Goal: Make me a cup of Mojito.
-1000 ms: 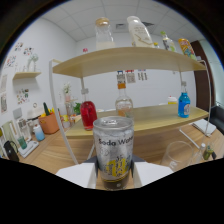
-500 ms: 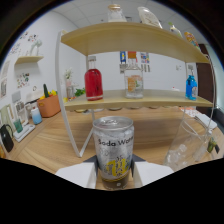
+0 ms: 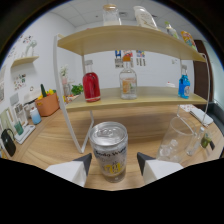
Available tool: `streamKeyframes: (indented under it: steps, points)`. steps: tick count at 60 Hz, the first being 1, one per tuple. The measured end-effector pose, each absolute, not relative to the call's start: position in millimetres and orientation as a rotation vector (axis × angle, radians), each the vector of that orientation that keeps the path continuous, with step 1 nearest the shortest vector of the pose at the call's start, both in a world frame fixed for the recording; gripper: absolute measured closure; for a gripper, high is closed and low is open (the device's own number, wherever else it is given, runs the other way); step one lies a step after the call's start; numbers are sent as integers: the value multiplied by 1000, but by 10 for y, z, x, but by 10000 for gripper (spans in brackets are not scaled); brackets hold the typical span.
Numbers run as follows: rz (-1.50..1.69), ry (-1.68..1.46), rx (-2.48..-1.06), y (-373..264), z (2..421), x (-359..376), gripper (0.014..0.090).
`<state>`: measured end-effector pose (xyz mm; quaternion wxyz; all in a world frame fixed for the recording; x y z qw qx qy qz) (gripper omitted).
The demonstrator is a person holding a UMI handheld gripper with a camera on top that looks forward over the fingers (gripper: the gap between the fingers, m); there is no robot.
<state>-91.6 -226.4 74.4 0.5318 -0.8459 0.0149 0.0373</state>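
A silver soda water can (image 3: 109, 150) stands upright on the wooden table (image 3: 60, 145), between the fingers of my gripper (image 3: 114, 162). The left finger (image 3: 82, 164) sits against the can's side. A small gap shows between the can and the right finger (image 3: 145, 162), so the gripper is open. An empty-looking clear glass (image 3: 176, 140) stands on the table just right of the can, beyond the right finger. Beyond the can, the shelf's lower board (image 3: 150, 100) carries a red bottle (image 3: 91, 86), a clear bottle (image 3: 128, 80) and a blue bottle (image 3: 184, 86).
The shelf's white wire leg (image 3: 75, 135) comes down to the table just left of the can. An orange pot (image 3: 47, 104) with plants stands at the far left by the wall. Jars (image 3: 111, 12) sit on the top board. A small green item (image 3: 205, 142) lies right of the glass.
The view has dropped and moved closer to the shelf. The can has come down onto the table, and a gap has appeared at the right finger.
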Motion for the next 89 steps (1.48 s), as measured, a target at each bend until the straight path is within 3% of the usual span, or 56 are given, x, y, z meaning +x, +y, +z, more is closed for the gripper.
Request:
streamKeyframes:
  steps: [15,25,53,89]
  points:
    - [78,49,-2056,-2702,1407,-878,200]
    - [24,51,-2096,-3026,1600,-614,198]
    - [-77,23,-2211,-3652,1224,252,198]
    - [-53,-39,-2209,-3701,1175,388,190]
